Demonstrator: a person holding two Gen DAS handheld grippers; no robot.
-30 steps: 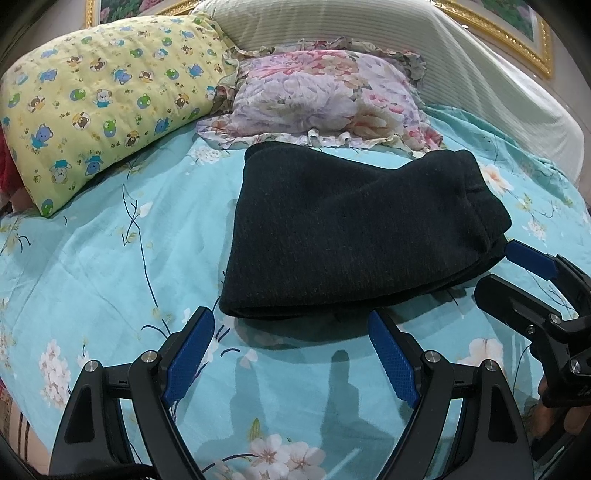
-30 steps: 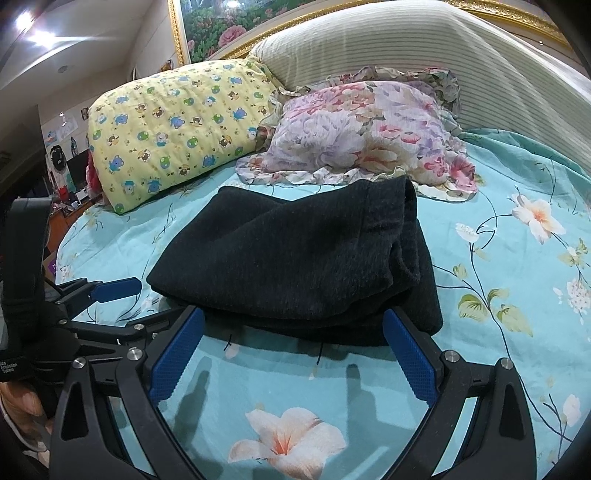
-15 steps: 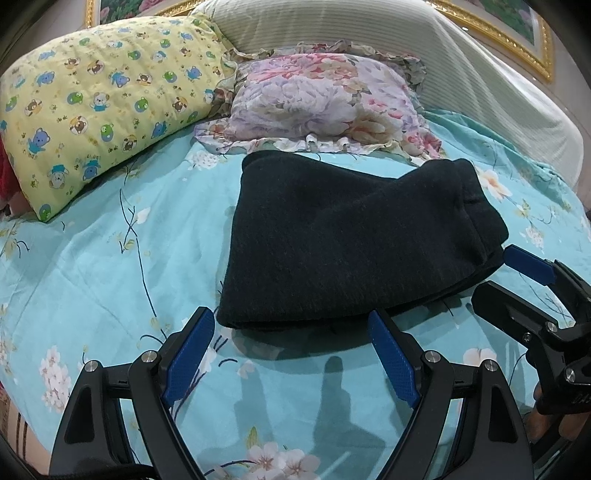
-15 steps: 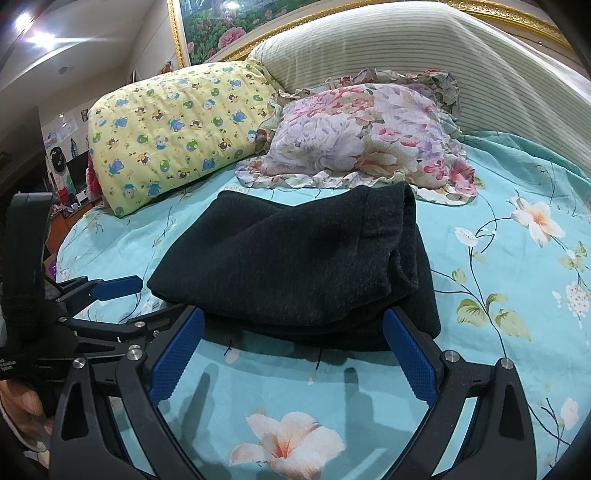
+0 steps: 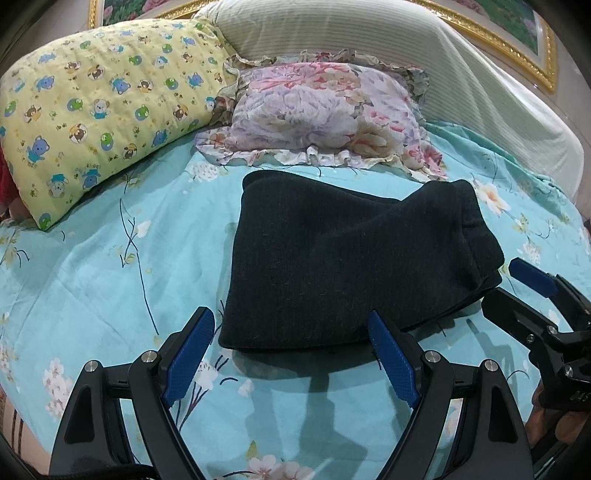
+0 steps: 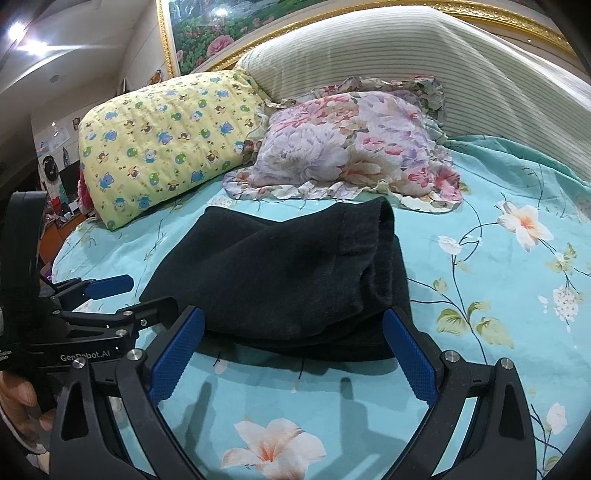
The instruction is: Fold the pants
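Pants (image 5: 347, 266): lower layers hidden under the top fold
Yellow pillow (image 5: 99, 110): left end cut off — left wrist view
Shelf clutter (image 6: 59, 184): too small to tell

A bed fills the scene, spread with a turquoise sheet (image 6: 517, 295) printed with flowers and thin branches. At its far end a yellow cartoon-print pillow (image 6: 166, 147) lies left of a ruffled floral pillow (image 6: 351, 147), both before a pale striped bolster (image 6: 406, 55) and a gold-framed flower painting (image 6: 207, 33). Far left, ceiling lights (image 6: 27, 44) glare above cluttered shelves.
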